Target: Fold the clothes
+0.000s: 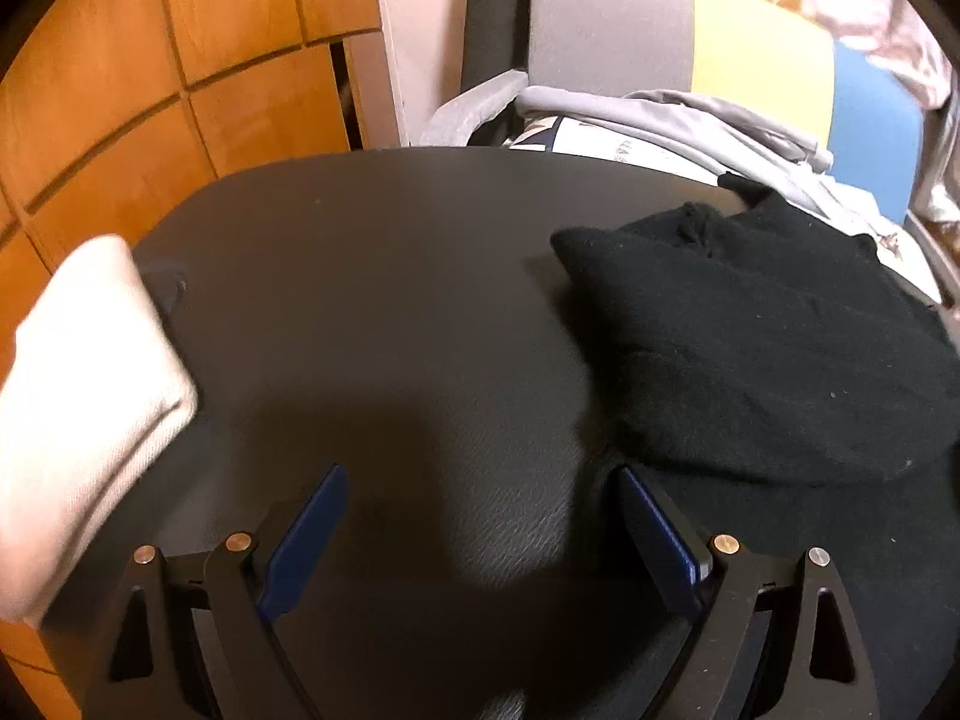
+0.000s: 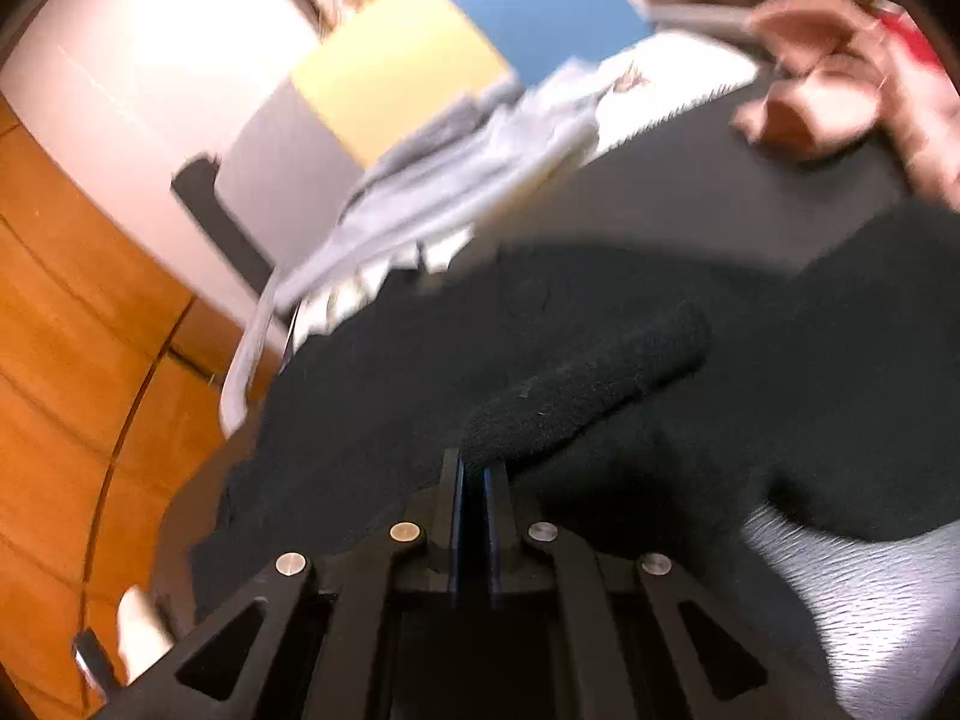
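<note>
Left tool (image 1: 480,531) hangs wide open over the dark counter (image 1: 384,276), nothing between its blue pads, only bare counter top under the gap. Its right finger (image 1: 657,540) sits just at the near edge of the black garment (image 1: 768,348), whether touching it I cannot tell. That garment lies bunched across the right half of the counter, a fold of it bulging toward the middle.

Over on the right wrist view, the right tool (image 2: 474,471) has its blue pads drawn almost together, and the black cloth (image 2: 588,384) rises in a rolled ridge straight off the fingertips, running away to the far right. It looks pinched on that fold, though the view is blurred and the exact contact is hard to make out.

At the left edge of the counter sits a folded cream-coloured cloth (image 1: 84,414). Beyond the far edge, a pile of grey and white clothes (image 1: 672,120) rests against a chair with grey, yellow and blue back panels (image 1: 756,60). Wooden floor (image 1: 180,60) shows at the far left. In the far right of the right wrist view, a blurred pinkish thing (image 2: 840,78) sits on the counter.
</note>
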Demonstrator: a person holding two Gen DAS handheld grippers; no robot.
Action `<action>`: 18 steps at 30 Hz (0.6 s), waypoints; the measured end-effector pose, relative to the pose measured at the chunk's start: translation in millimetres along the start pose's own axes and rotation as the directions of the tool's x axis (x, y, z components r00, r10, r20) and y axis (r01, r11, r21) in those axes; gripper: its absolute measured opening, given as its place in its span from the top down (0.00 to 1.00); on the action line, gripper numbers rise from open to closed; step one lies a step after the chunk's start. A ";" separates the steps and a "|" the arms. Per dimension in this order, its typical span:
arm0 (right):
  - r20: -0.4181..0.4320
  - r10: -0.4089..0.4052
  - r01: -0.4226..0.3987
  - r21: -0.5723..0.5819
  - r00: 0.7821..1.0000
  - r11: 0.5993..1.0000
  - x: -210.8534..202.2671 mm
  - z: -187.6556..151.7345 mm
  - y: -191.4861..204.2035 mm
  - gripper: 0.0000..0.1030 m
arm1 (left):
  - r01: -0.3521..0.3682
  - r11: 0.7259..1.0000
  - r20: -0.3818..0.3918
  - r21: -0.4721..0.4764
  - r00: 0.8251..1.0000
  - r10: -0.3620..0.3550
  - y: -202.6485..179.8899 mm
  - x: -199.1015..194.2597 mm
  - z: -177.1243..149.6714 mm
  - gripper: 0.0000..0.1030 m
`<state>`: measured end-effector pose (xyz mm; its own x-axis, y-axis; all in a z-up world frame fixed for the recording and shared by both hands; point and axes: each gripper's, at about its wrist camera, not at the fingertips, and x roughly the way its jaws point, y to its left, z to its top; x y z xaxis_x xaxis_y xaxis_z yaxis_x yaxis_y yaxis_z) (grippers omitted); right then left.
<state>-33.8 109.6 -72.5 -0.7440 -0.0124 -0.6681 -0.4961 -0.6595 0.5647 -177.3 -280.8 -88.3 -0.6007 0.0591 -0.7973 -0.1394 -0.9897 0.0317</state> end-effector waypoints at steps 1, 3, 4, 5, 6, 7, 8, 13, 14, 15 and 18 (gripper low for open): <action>-0.005 0.001 -0.001 -0.006 1.000 1.000 2.5 -3.3 -0.9 0.94 | 0.005 1.000 -0.007 -0.008 1.000 -0.005 4.0 -0.7 -1.4 0.10; 0.006 0.016 -0.016 -0.027 1.000 1.000 5.3 -9.8 -1.6 0.94 | -0.006 0.999 -0.025 -0.038 1.000 0.005 15.4 -4.0 -7.7 0.10; 0.018 0.013 -0.012 -0.043 1.000 0.999 5.3 -12.3 -0.8 0.94 | 0.005 0.998 -0.022 -0.070 1.000 -0.007 21.1 -8.0 -10.2 0.10; 0.023 0.010 -0.009 -0.051 1.000 0.999 5.9 -13.6 0.2 0.93 | 0.017 0.995 -0.018 -0.101 1.000 -0.019 26.7 -12.0 -12.8 0.10; 0.024 0.009 -0.008 -0.054 1.000 0.999 6.9 -13.9 1.1 0.93 | 0.028 0.991 -0.013 -0.132 0.999 -0.030 32.3 -15.9 -15.3 0.10; 0.025 0.010 -0.009 -0.054 1.000 0.999 8.4 -14.7 2.6 0.93 | 0.064 0.986 -0.001 -0.154 0.998 -0.065 33.2 -17.6 -13.6 0.10; 0.028 0.013 -0.011 -0.053 1.000 0.999 9.2 -15.5 3.2 0.93 | 0.097 0.983 0.002 -0.157 0.995 -0.097 31.0 -18.0 -10.4 0.10; -0.010 -0.004 0.003 -0.060 1.000 0.998 6.5 -13.5 7.7 0.92 | 0.168 0.981 -0.011 -0.101 0.985 -0.170 4.0 -12.9 6.2 0.10; -0.018 -0.032 0.031 -0.065 0.999 0.997 0.6 -13.7 11.4 0.87 | 0.162 0.985 -0.009 -0.063 0.987 -0.163 -5.3 -12.7 7.2 0.10; 0.005 -0.054 0.054 -0.074 0.999 0.996 -9.7 -15.1 18.2 0.73 | 0.147 0.989 0.007 -0.036 0.989 -0.147 -11.6 -12.4 8.0 0.10; 0.063 0.068 -0.054 -0.205 0.996 0.977 -34.5 -16.2 67.1 0.72 | 0.144 0.989 0.034 -0.024 0.989 -0.143 -22.6 -6.0 9.4 0.10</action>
<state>-34.2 53.6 -19.5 -0.8026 -0.0099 -0.5965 -0.3532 -0.7980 0.4884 -178.0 -257.6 -78.5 -0.6009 0.2048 -0.7727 -0.2056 -0.9737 -0.0982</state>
